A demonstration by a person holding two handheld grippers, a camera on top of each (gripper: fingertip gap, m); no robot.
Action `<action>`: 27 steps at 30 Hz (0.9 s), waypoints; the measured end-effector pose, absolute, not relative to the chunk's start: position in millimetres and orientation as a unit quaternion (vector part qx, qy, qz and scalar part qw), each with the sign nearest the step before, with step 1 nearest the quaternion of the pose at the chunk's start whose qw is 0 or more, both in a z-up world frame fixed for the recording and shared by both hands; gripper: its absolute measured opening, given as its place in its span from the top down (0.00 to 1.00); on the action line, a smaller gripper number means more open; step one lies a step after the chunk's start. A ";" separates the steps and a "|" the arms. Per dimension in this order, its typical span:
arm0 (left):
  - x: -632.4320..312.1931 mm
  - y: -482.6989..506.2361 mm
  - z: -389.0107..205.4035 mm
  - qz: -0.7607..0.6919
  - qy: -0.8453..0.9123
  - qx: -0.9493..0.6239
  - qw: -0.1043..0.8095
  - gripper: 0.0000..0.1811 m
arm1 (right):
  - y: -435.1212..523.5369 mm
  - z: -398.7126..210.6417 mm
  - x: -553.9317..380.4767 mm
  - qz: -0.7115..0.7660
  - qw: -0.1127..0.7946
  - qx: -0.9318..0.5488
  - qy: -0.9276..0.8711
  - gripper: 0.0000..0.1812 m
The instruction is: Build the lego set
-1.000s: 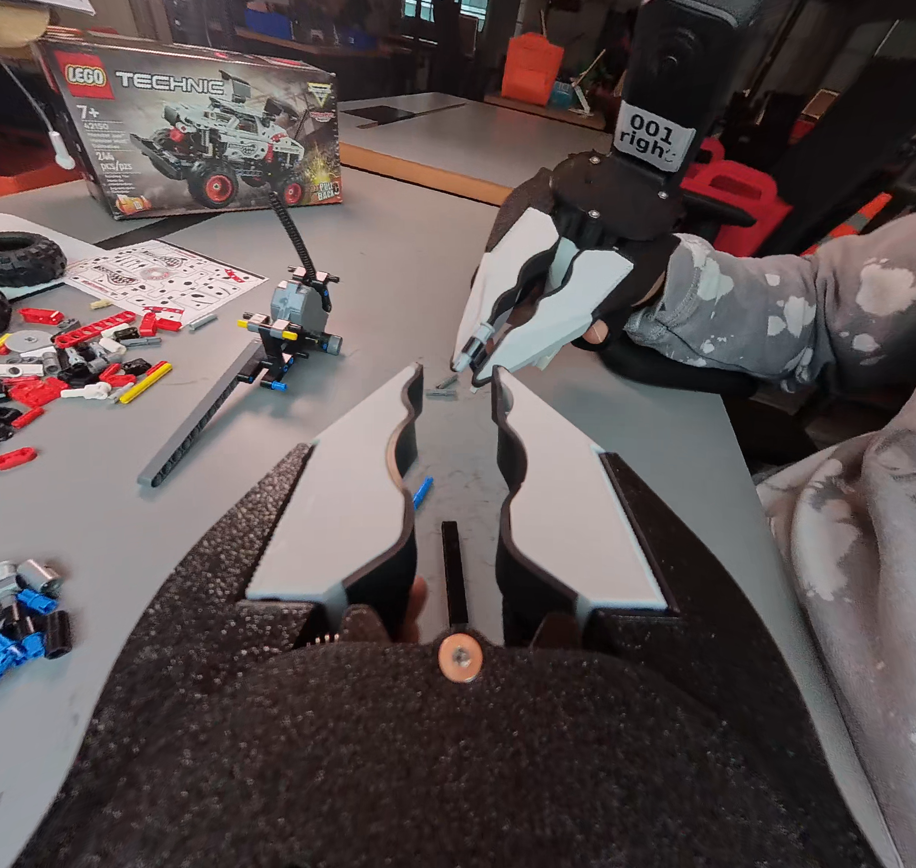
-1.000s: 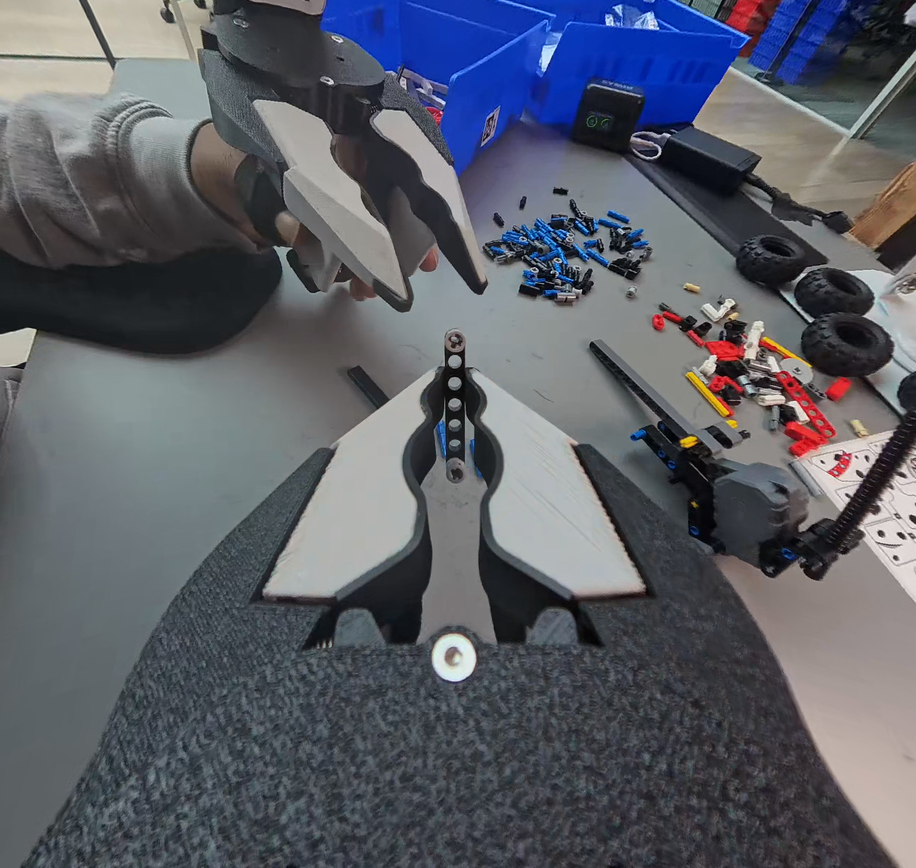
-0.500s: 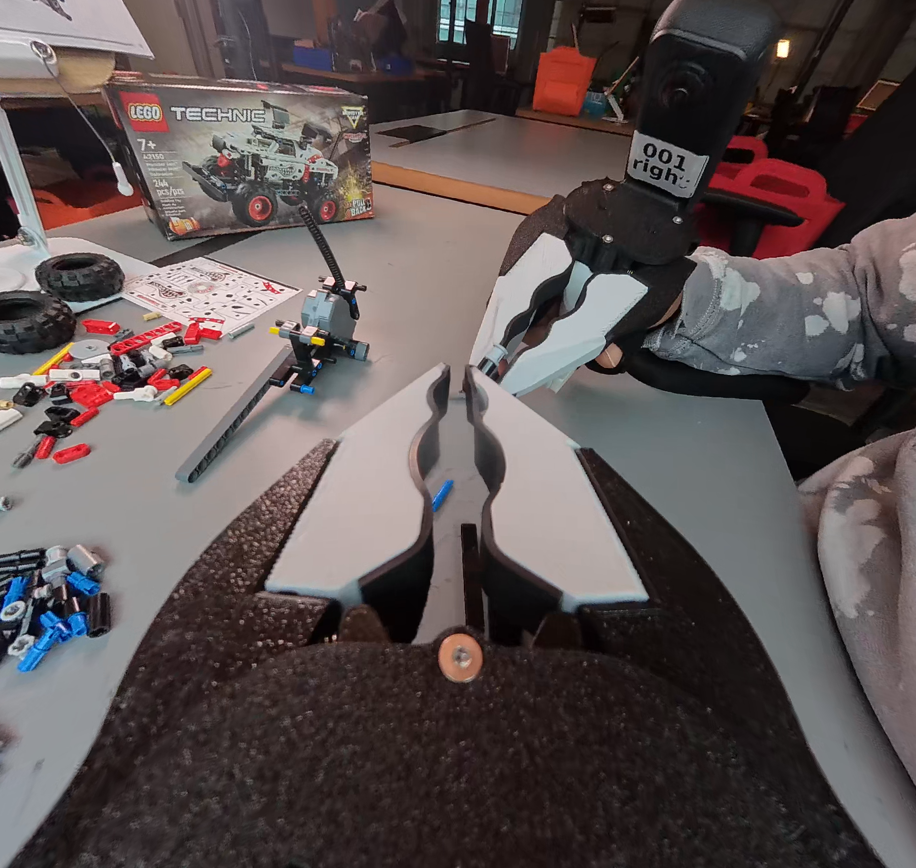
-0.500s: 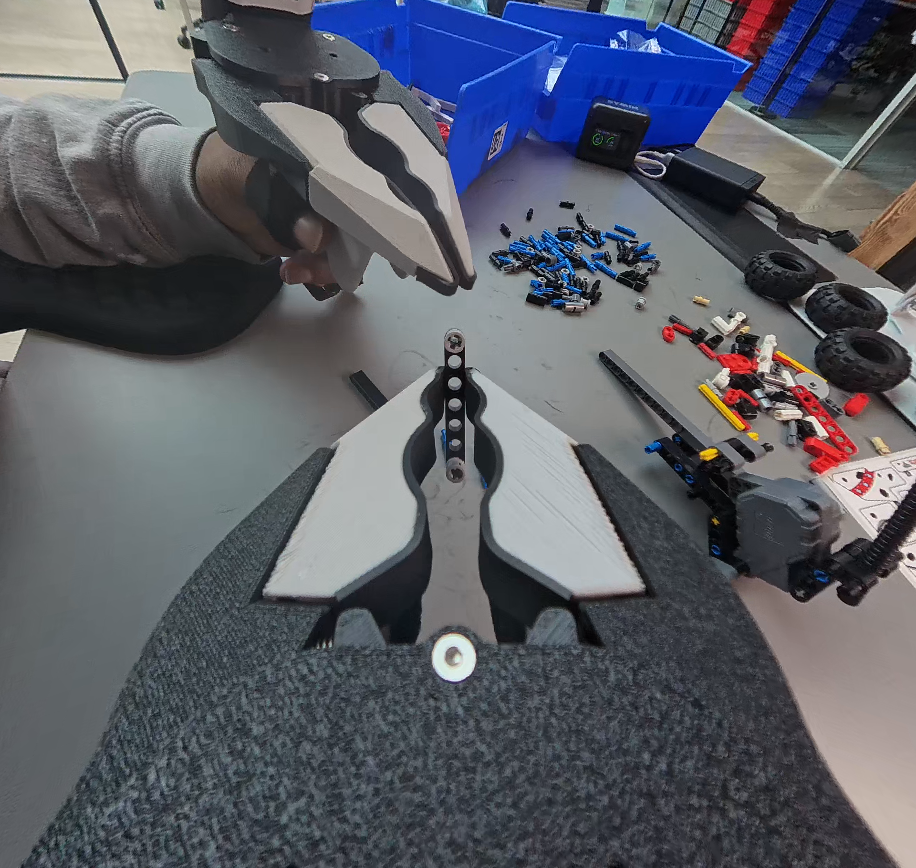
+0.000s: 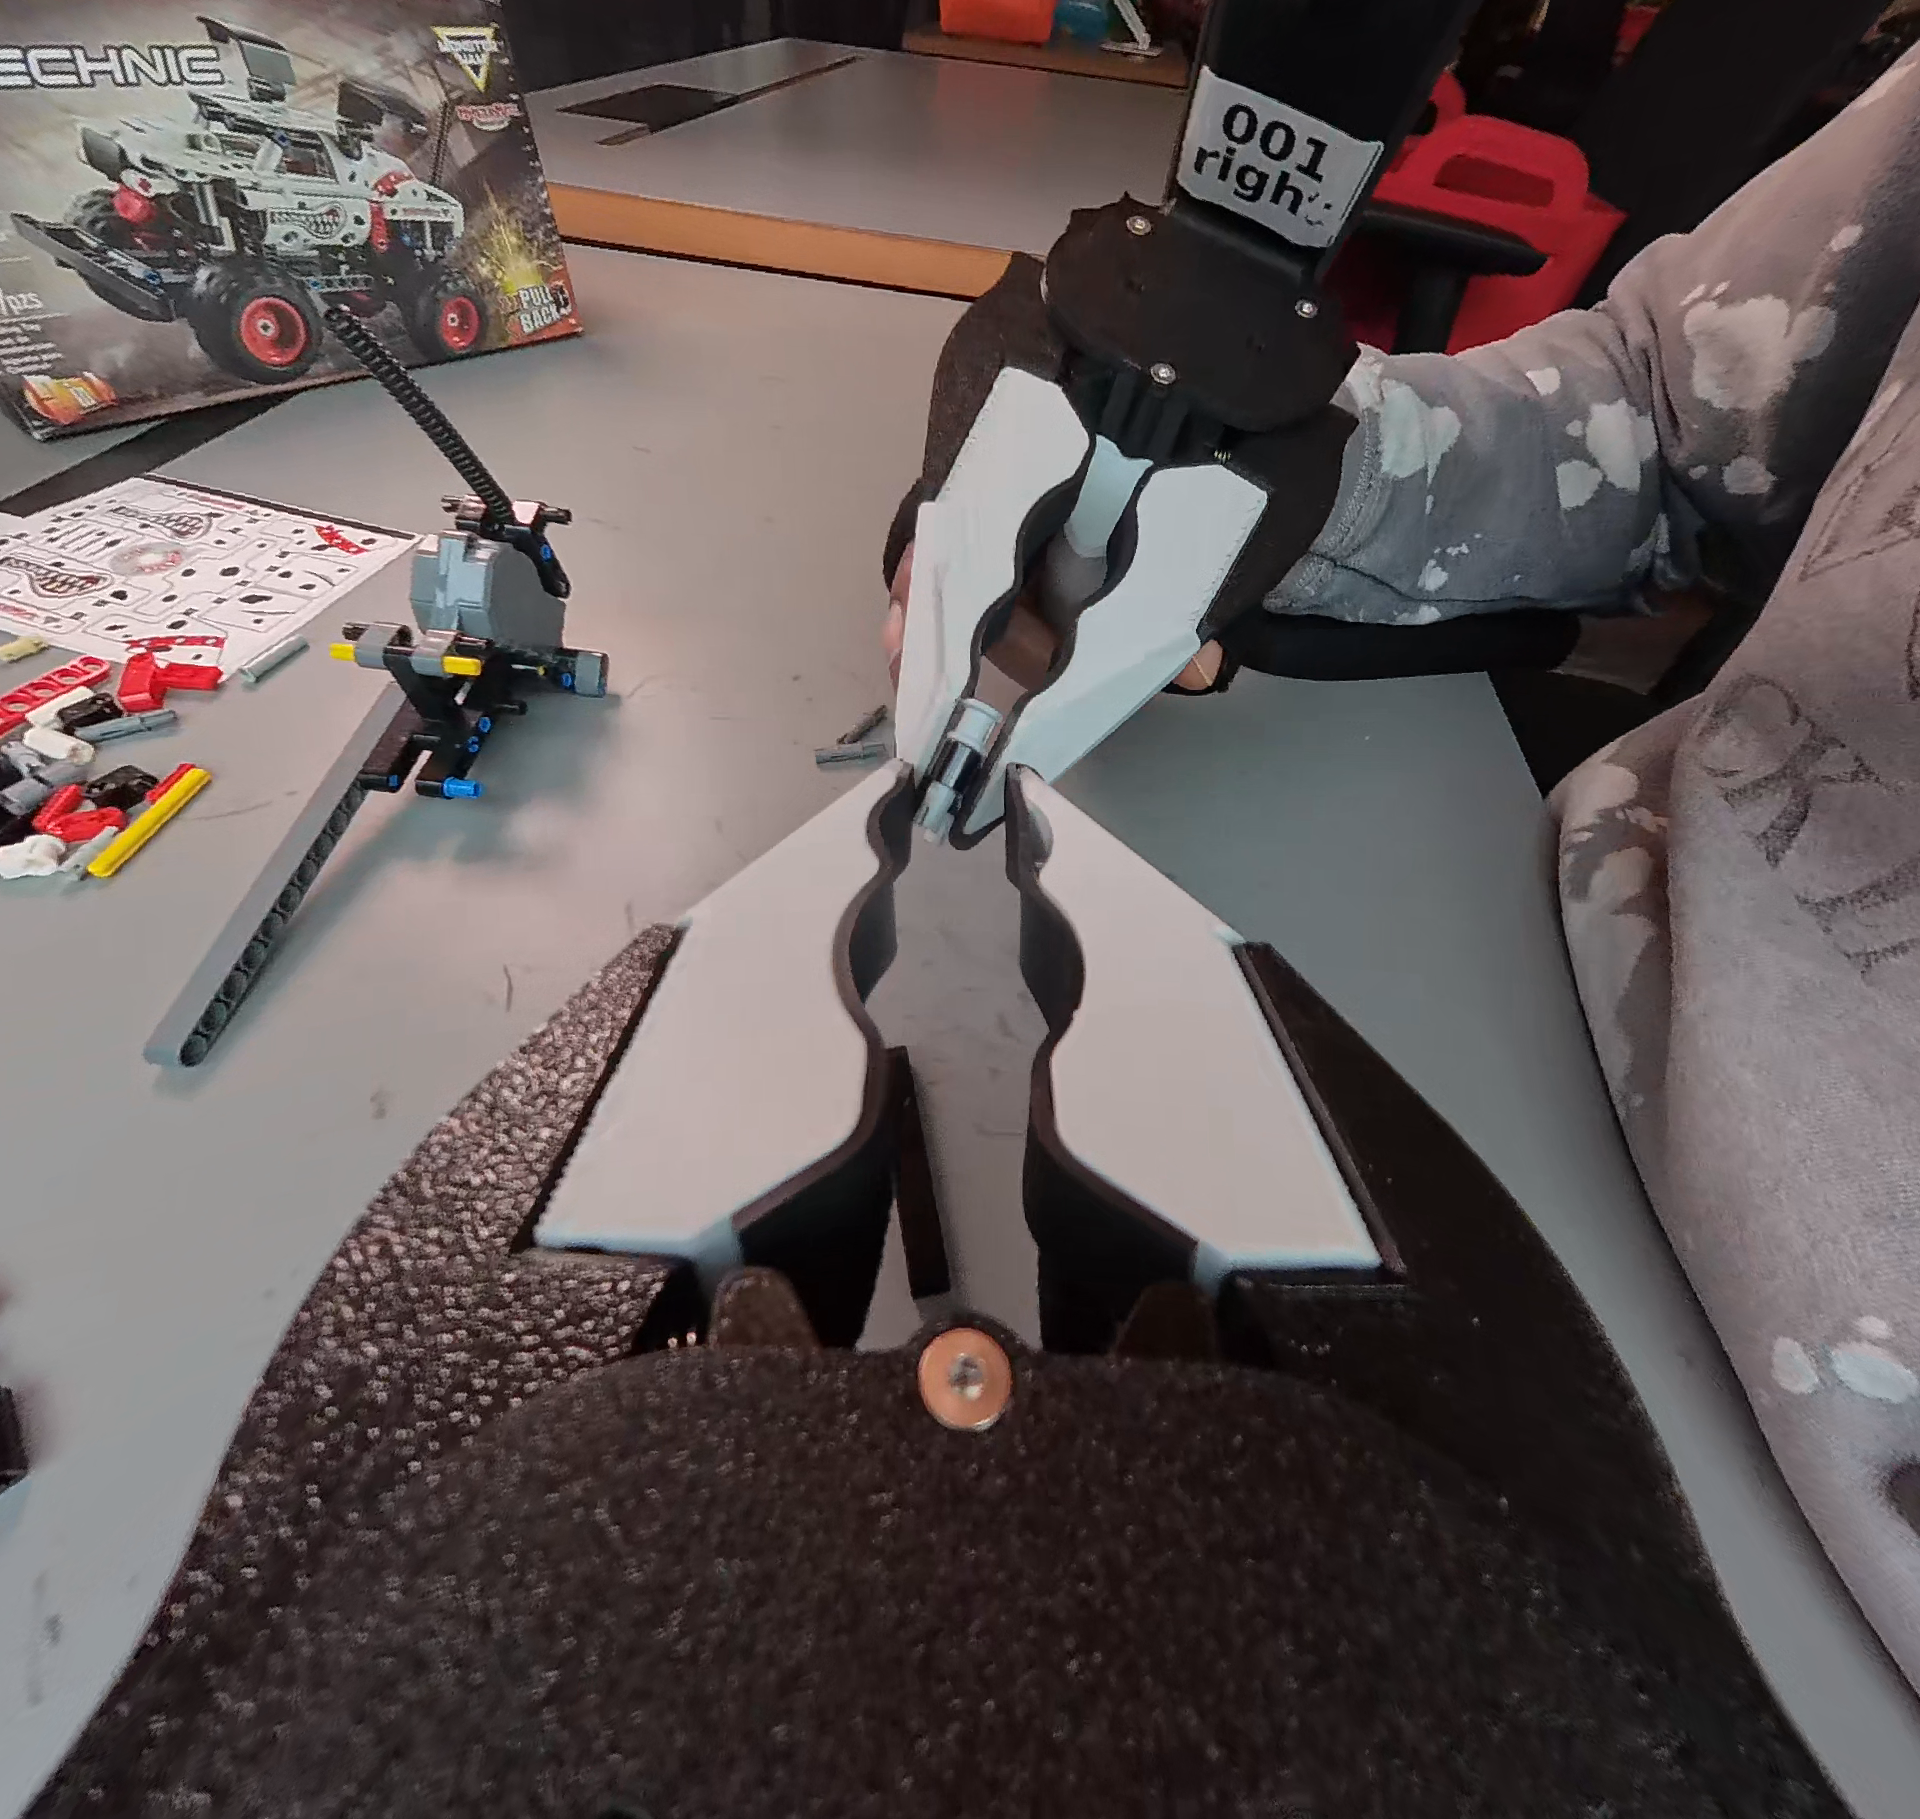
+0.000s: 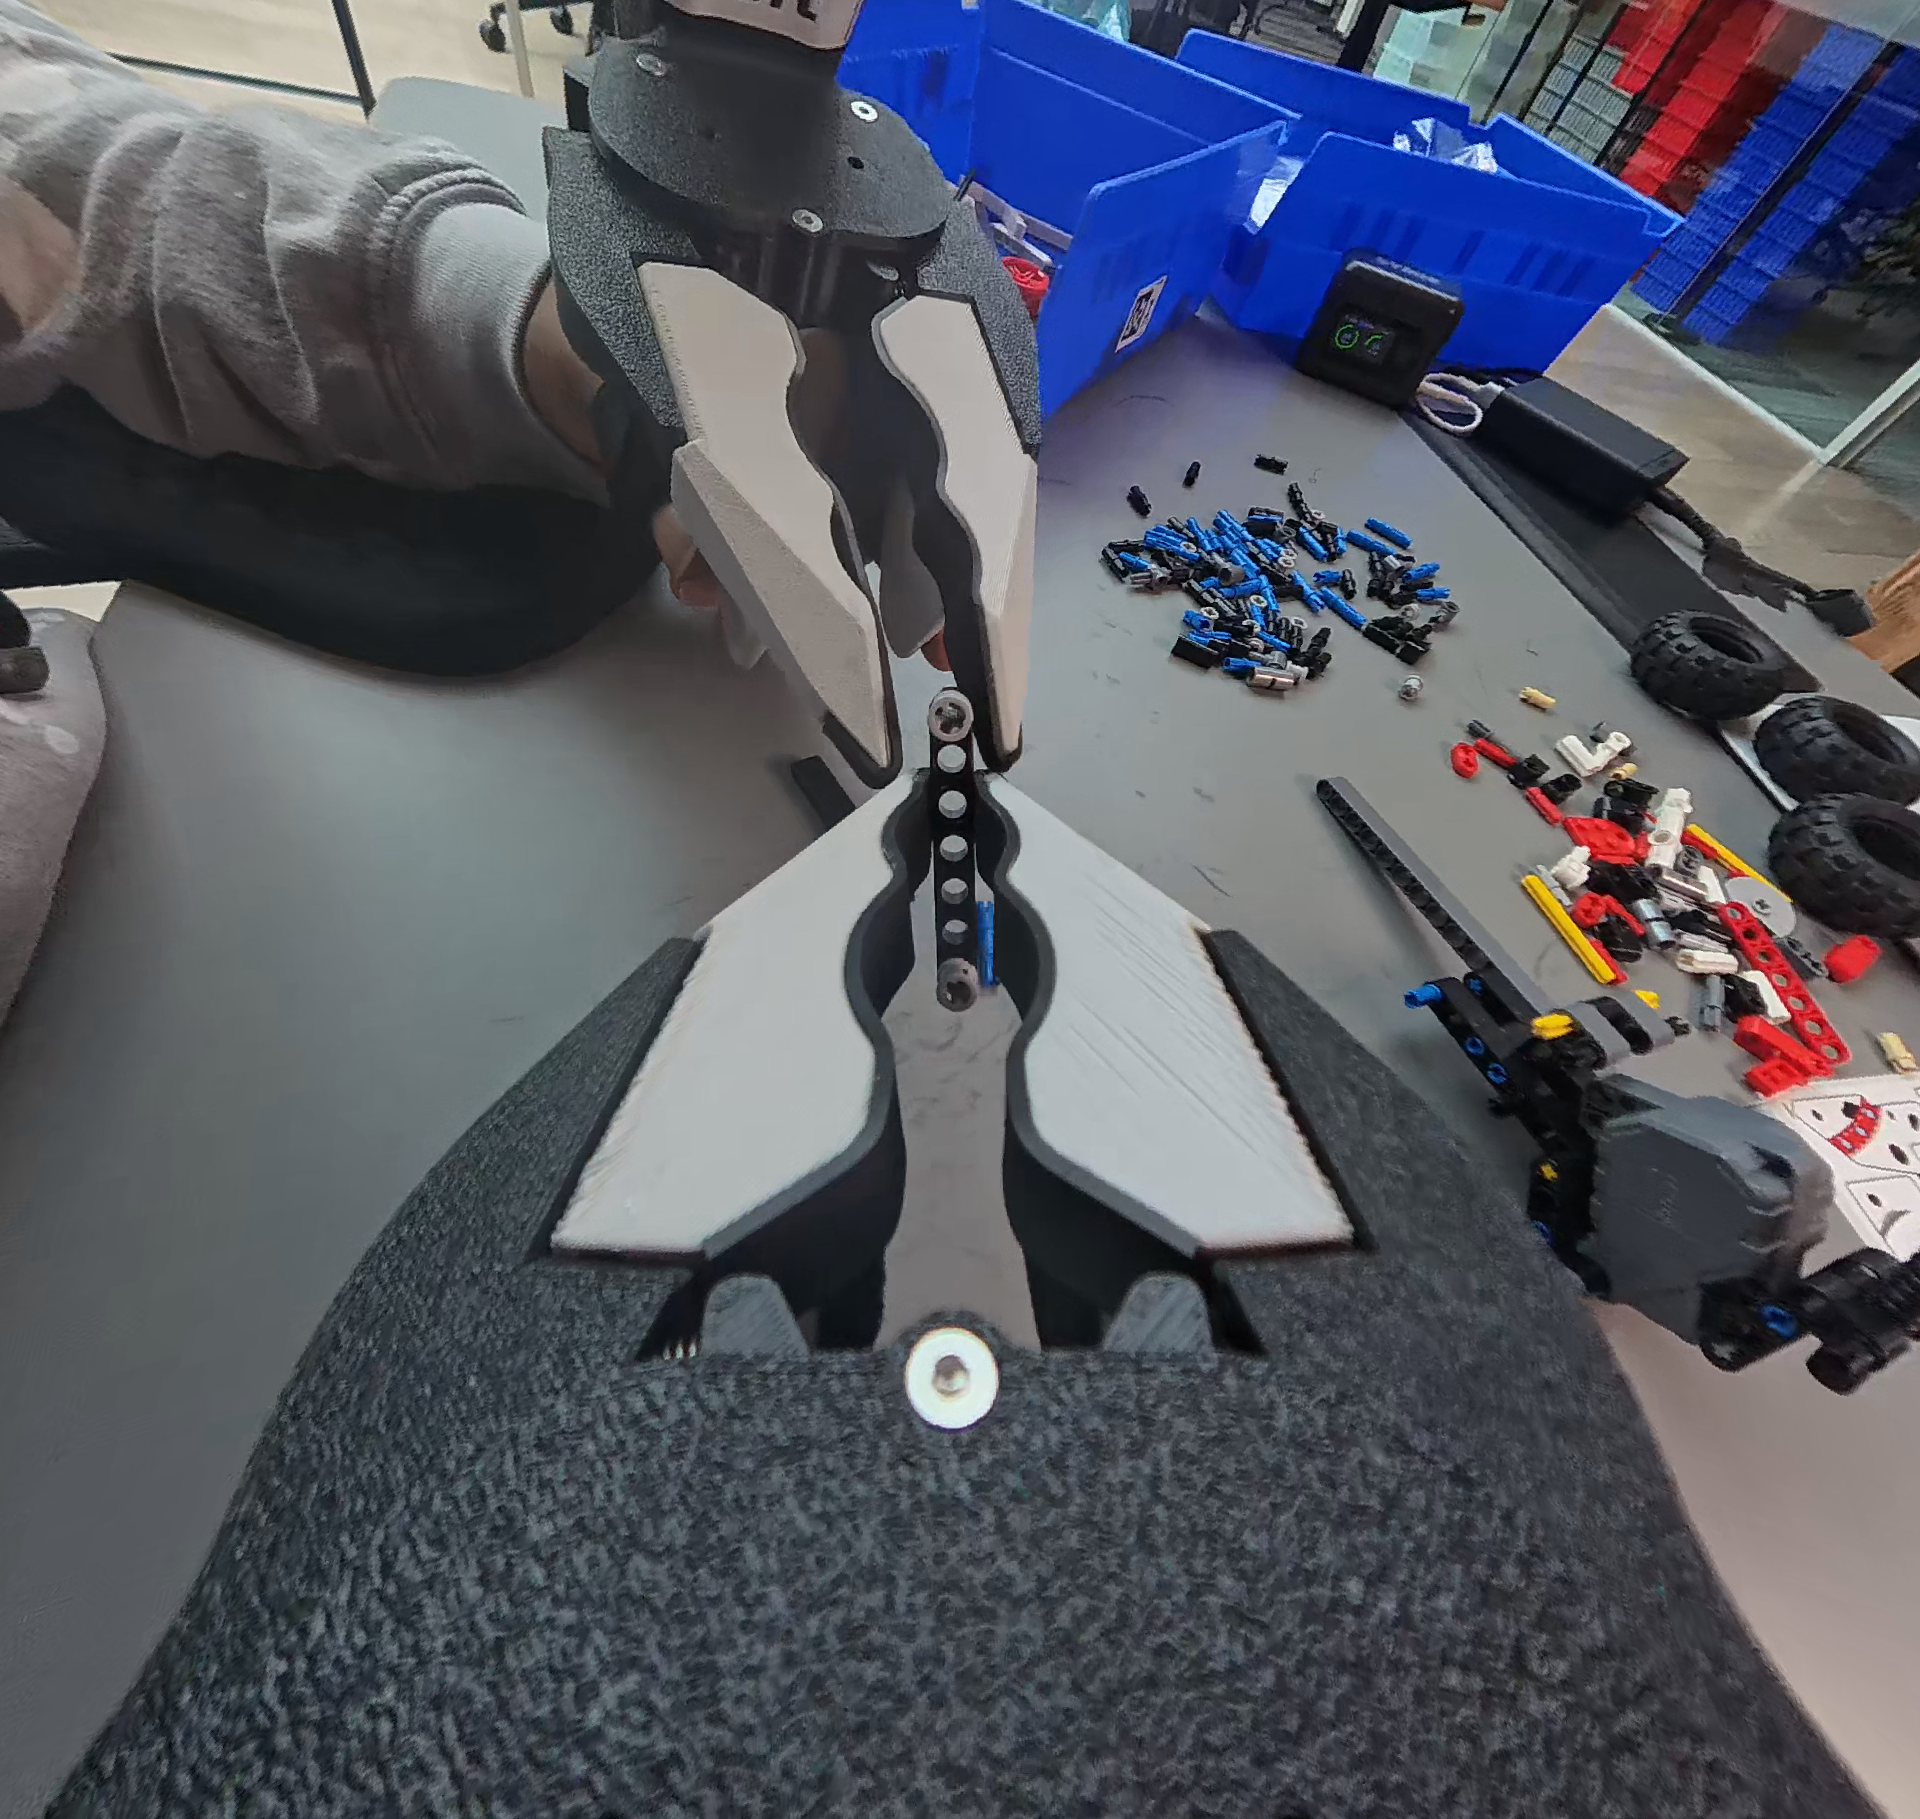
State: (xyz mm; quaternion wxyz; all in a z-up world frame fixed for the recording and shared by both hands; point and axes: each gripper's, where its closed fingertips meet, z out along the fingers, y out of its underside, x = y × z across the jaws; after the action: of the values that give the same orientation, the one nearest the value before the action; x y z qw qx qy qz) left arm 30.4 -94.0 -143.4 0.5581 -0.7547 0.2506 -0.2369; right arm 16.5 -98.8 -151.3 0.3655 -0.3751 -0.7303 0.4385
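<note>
While right gripper (image 6: pixel 951 782) clamps black beam (image 6: pixel 951 860), left fingertips (image 6: pixel 1003 730) flank its tip

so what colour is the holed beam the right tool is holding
Black, with grey pins at both ends; the beam shows best in the right wrist view.

Grey table (image 6: pixel 312 990) bears loose pieces (image 6: pixel 1278 585), tyres (image 6: pixel 1704 663), half-built model (image 5: pixel 468 647).

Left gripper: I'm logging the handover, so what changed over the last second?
The left gripper shut half a second ago, then reopened and closed in on the right gripper; its fingers now flank the tip of the black perforated Lego beam, not clamped. The right gripper kept its hold on that beam. The grey motor assembly stayed put.
</note>
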 end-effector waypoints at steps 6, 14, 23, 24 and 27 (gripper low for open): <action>41.7 -106.8 -142.2 -0.285 0.284 -0.742 0.537 0.96 | -113.1 -151.7 29.7 0.474 0.316 -0.346 -0.746 0.96; 42.9 -117.0 -123.2 -0.333 0.278 -0.712 0.553 0.96 | -124.0 -136.2 36.5 0.538 0.281 -0.342 -0.717 0.90; 36.1 -116.9 -113.9 -0.347 0.260 -0.698 0.570 0.96 | -114.1 -130.7 35.2 0.538 0.304 -0.350 -0.704 0.90; 34.2 -115.7 -113.6 -0.345 0.256 -0.699 0.572 0.96 | -112.1 -131.0 34.1 0.533 0.312 -0.352 -0.704 0.92; 30.6 -112.8 -115.3 -0.338 0.248 -0.706 0.571 0.96 | -109.7 -130.8 32.9 0.519 0.326 -0.352 -0.707 0.96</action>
State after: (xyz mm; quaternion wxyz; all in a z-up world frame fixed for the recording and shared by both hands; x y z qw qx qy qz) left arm 30.6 -112.8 -115.3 0.5712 -0.7060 0.2478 -0.3375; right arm 32.9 -109.7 -130.8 0.3262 -0.3521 -0.7074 0.5189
